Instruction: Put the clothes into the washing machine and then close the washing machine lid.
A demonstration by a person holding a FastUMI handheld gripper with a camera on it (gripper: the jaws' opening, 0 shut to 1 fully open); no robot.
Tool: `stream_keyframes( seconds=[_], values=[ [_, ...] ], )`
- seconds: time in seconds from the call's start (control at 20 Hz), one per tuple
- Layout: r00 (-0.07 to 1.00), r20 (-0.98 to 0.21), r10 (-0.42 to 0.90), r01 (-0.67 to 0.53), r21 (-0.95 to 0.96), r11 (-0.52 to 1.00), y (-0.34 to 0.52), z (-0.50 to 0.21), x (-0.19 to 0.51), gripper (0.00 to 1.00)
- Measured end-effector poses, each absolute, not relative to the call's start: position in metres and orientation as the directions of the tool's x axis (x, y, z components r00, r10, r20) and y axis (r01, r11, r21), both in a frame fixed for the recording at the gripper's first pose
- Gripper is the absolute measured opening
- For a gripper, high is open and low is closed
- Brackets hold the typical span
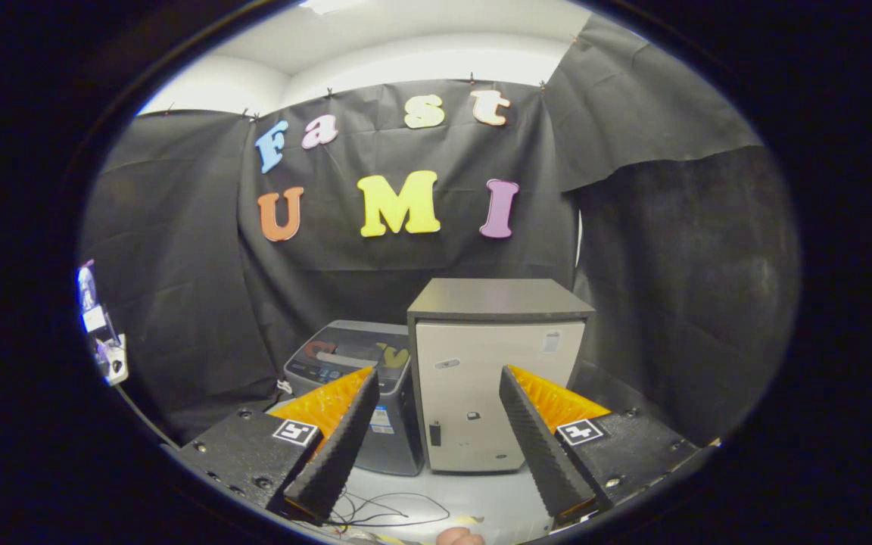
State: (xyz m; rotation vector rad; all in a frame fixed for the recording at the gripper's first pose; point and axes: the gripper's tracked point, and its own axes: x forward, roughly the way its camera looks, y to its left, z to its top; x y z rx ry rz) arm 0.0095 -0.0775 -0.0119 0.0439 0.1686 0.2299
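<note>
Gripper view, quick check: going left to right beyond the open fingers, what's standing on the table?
Washing machine, lid down, behind the left finger → beige cabinet with its door closed, seen between the fingers. The gripper is open, holding nothing.

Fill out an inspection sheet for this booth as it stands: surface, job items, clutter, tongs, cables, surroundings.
Surface: pale grey tabletop, bare patch between the fingers.
Job's things: small grey top-loading washing machine with a glossy lid, standing beyond the left finger, lid down; clothes: nothing seen.
Clutter: beige box-shaped cabinet with a dark grey top, door shut, right beside the washing machine.
Grippers: tongs open, holding nothing; black ribbed fingers with orange backs, spread wide in front of both appliances.
Cables: thin black wires looped on the tabletop near the left finger.
Surroundings: black cloth wall behind and to the sides; white ceiling above.
</note>
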Motion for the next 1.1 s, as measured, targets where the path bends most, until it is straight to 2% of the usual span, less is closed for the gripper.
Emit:
stream_keyframes(
  seconds=[1.1],
  values=[
    [0.961, -0.174, 0.217, -0.207, 0.072, 0.976, -0.096, -0.022, 0.007, 1.0]
  ],
)
